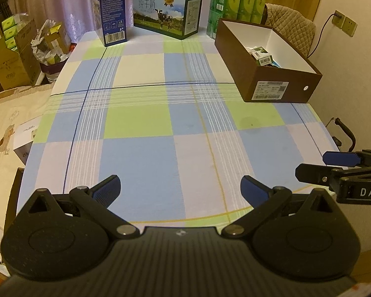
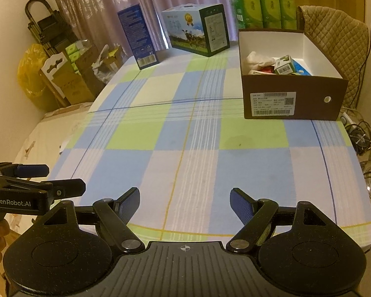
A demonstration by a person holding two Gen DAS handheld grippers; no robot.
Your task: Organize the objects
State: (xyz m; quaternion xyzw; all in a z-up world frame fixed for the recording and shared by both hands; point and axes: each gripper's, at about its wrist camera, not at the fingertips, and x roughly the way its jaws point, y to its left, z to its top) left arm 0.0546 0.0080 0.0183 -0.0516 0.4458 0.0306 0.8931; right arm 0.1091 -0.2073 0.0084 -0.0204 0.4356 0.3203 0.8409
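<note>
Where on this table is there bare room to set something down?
The whole checked cloth between both open grippers, left and right, and the far row lies bare. Crowded: the back edge with the blue carton, milk box and tissue packs, and the brown box, already holding small items.

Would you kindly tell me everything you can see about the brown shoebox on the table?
The brown shoebox is an open, lidless cardboard box, dark brown outside and white inside. Its near end wall carries a white printed label with barcodes and a small round hole beside it. It sits upright and flat on the checked tablecloth, at the table's far right. Inside lie small items piled toward the near end: a green-and-white carton, something crumpled and white, a blue pack. Neither gripper touches it.
</note>
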